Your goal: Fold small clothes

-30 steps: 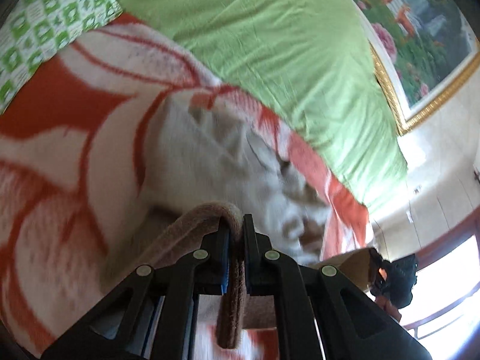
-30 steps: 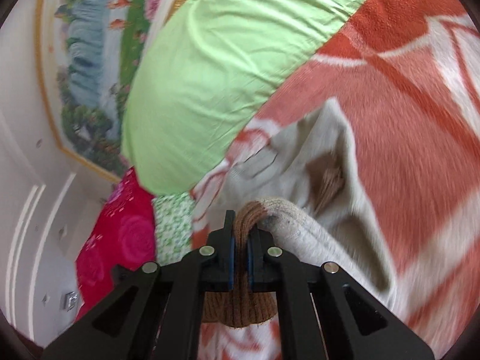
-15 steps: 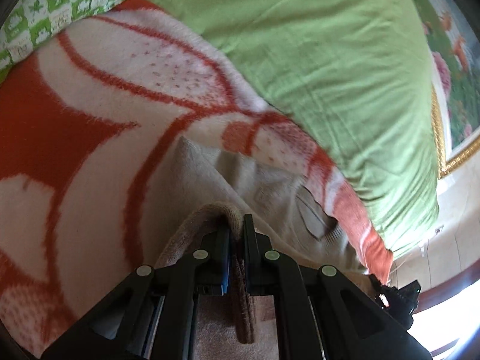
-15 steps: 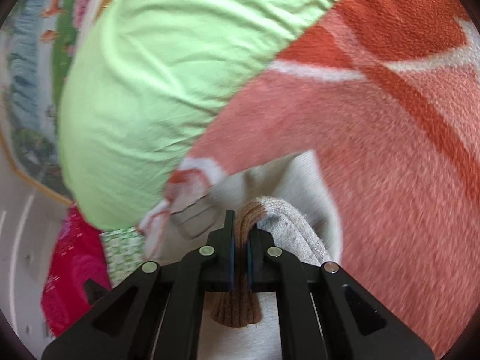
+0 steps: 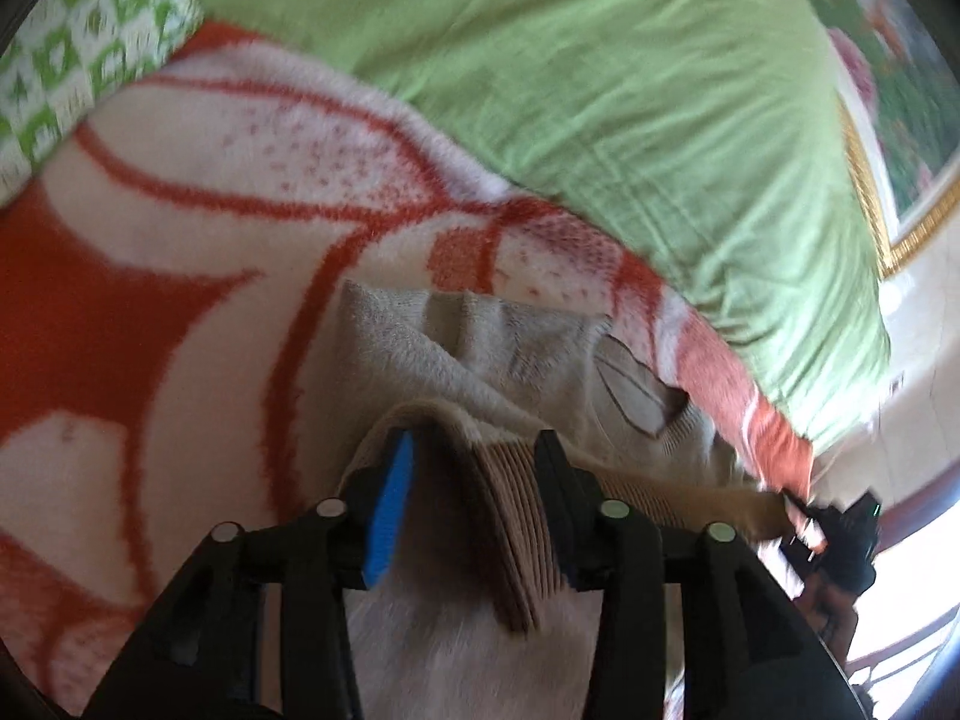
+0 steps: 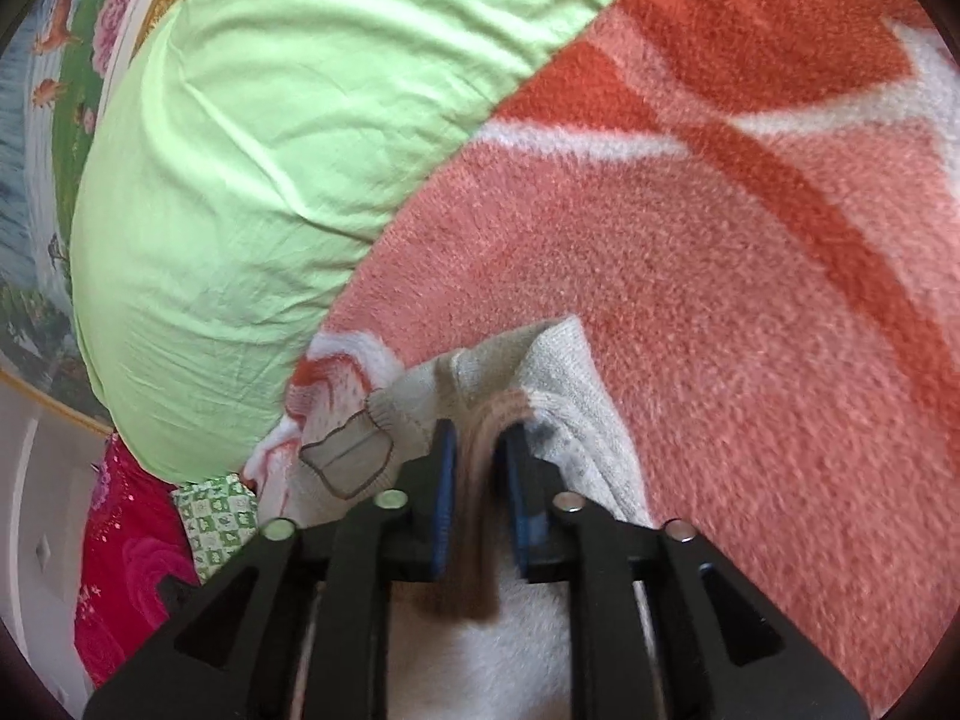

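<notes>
Now both jaws just parted: left hand-held gripper, right hand-held gripper loose around sweater hem.

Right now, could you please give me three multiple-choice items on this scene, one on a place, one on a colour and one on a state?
1. Where does the beige knitted garment lie?
A. On the orange and white blanket
B. On a wooden floor
C. In a basket

2. What colour is the pillow beyond the garment?
A. Blue
B. Light green
C. Black

3. How do the jaws of the left gripper stand?
A. Clamped flat on the ribbed brown hem
B. Apart, with the hem loose between them
C. Closed on nothing

Answers: 1 A, the blanket shows on both sides of the garment. 2 B, it is plain light green in both wrist views. 3 B, there is a clear gap beside the blue pad; the jaws have just been opening, as have those of the right gripper.
</notes>
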Motion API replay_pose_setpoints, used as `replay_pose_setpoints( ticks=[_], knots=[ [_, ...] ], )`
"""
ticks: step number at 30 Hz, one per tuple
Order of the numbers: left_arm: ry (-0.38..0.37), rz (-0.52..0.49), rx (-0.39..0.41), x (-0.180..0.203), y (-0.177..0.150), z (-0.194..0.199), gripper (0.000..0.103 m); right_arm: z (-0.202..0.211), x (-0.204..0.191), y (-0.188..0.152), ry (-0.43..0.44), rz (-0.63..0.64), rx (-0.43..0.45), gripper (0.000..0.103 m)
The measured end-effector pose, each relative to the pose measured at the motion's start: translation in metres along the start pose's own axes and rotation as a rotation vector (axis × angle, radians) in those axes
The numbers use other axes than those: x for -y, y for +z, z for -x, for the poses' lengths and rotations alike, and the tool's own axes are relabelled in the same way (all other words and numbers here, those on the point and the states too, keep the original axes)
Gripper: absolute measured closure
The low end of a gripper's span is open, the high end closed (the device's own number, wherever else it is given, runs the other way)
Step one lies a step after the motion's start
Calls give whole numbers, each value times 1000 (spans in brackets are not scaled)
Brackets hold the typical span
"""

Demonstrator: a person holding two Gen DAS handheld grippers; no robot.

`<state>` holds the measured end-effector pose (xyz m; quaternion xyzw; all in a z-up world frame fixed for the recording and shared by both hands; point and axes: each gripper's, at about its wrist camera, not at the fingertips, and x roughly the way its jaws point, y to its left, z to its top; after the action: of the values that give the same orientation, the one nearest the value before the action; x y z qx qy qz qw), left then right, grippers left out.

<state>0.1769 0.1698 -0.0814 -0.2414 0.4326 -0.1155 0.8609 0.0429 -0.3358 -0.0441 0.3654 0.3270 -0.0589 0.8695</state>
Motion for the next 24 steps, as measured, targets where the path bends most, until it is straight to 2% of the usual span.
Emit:
replay_pose_setpoints(
  ticks=[2, 4, 6, 8, 10, 12, 13, 15, 17, 18, 19, 22, 24],
  knots=[
    [-9, -52, -12, 5, -6, 16, 60, 17, -4, 0, -15, 13, 43, 58],
    [-75, -108, -44, 16, -20, 27, 60, 32, -13, -5, -10, 56, 60, 58],
    [-157, -179, -133, 37, -45, 23, 60, 40, -35, -24, 17, 145, 38, 58],
    [-231, -234, -238, 59, -75, 5, 60, 36, -60, -52, 64, 264, -37, 58],
    [-265, -305, -339, 81, -104, -26, 60, 11, -87, -86, 71, 430, -183, 58],
    [-217, -372, -387, 92, -115, -54, 63, -25, -103, -111, -4, 585, -312, 58],
    [-187, -393, -398, 94, -114, -69, 63, -39, -106, -114, -53, 625, -336, 58],
    [-158, -380, -386, 91, -96, -90, 63, -63, -103, -106, -133, 663, -341, 58],
    [-160, -330, -326, 83, -65, -97, 64, -79, -96, -78, -206, 658, -266, 58],
    [-142, -316, -288, 79, -51, -98, 64, -82, -92, -65, -214, 638, -234, 58],
    [-96, -302, -236, 74, -32, -98, 64, -84, -86, -47, -199, 590, -193, 59],
    [-31, -241, -110, 57, 9, -93, 63, -87, -72, -8, -136, 454, -113, 60],
    [14, -163, -53, 40, 32, -95, 63, -87, -62, 10, -123, 369, -54, 60]
  ],
)
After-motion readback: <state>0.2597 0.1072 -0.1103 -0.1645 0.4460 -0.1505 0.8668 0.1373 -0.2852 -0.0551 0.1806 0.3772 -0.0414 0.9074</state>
